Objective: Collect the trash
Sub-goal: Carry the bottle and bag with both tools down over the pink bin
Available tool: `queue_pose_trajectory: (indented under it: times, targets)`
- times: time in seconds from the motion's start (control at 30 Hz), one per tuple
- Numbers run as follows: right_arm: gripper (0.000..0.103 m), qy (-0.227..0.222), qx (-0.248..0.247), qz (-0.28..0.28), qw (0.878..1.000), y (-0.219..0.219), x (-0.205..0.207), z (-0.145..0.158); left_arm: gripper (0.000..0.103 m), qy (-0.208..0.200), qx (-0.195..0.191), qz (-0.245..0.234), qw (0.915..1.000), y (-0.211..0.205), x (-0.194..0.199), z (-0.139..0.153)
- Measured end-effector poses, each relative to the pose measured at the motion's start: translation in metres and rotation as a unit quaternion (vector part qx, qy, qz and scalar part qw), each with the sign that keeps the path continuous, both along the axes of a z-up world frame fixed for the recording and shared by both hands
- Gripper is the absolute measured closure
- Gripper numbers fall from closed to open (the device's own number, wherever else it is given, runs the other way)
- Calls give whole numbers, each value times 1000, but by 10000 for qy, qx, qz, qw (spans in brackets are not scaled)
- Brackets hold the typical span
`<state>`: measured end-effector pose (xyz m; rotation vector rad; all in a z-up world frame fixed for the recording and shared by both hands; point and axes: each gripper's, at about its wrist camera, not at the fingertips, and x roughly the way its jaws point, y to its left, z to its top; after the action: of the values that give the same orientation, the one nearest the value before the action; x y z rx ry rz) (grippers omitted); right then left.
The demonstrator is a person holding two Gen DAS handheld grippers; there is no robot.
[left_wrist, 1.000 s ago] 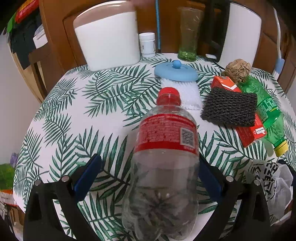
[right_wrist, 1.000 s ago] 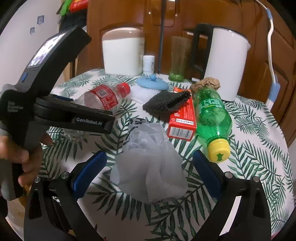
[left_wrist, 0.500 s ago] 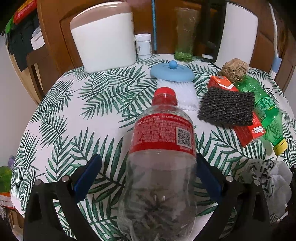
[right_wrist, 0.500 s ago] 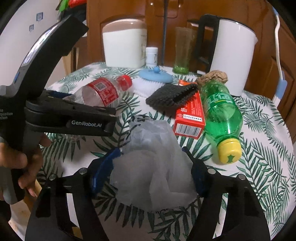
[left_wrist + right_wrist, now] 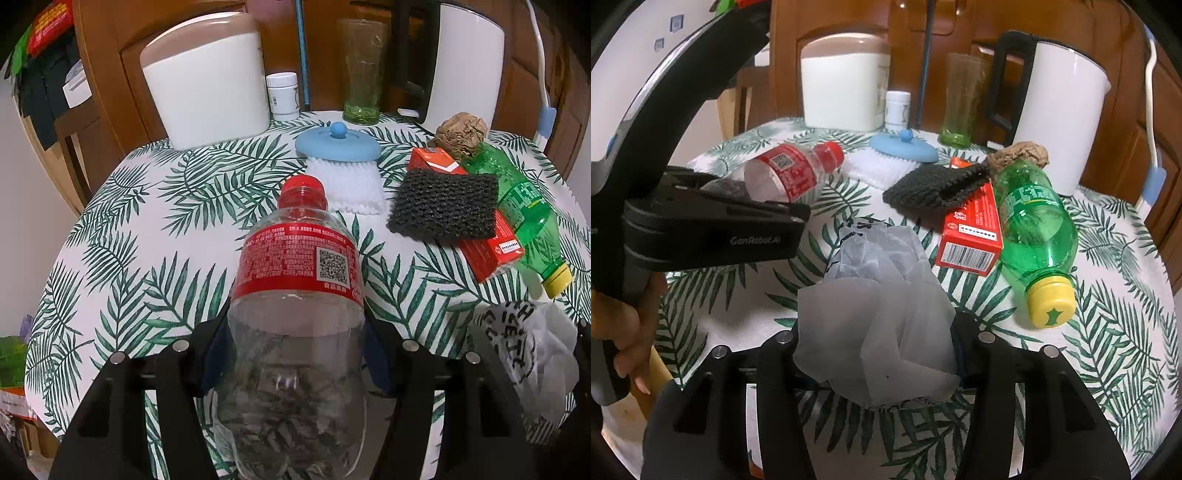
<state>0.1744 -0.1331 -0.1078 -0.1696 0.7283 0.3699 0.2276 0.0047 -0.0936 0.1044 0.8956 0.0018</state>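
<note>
A clear plastic bottle [image 5: 295,332] with a red label and cap lies on the leaf-print tablecloth [image 5: 147,221], cap pointing away. My left gripper [image 5: 297,354] straddles its lower body; the jaws are closing and the blue pads [image 5: 216,354] touch its sides. In the right wrist view the same bottle [image 5: 790,173] shows behind the left tool, which a hand [image 5: 628,325] holds. A crumpled white plastic bag [image 5: 879,325] sits between my right gripper [image 5: 879,354], whose jaws are closing with pads pressed into it. The bag [image 5: 524,354] also shows at the left view's right edge.
A green bottle [image 5: 1034,221] with a yellow cap, a red carton [image 5: 971,236], a dark scrubbing pad [image 5: 934,184] and a brown paper ball [image 5: 1019,155] lie to the right. Behind stand a blue brush [image 5: 905,147], glass [image 5: 964,99], white kettle [image 5: 1063,110] and white container [image 5: 842,85].
Both pairs of jaws came in from wide open: the left pads now meet the clear bottle's sides, and the right pads have squeezed the white bag. Neither hand shifted much.
</note>
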Motion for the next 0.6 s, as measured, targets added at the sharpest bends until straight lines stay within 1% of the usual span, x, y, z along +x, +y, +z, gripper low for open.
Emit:
queue_pose_trajectory:
  times: [0.3, 0.6]
  targets:
    - [54, -33, 239, -6, 9997, -13, -7, 5, 41, -46, -17, -45, 10000, -2, -15, 3]
    - [54, -69, 302, -1, 9995, -21, -23, 13, 41, -101, -22, -70, 9999, -2, -35, 10]
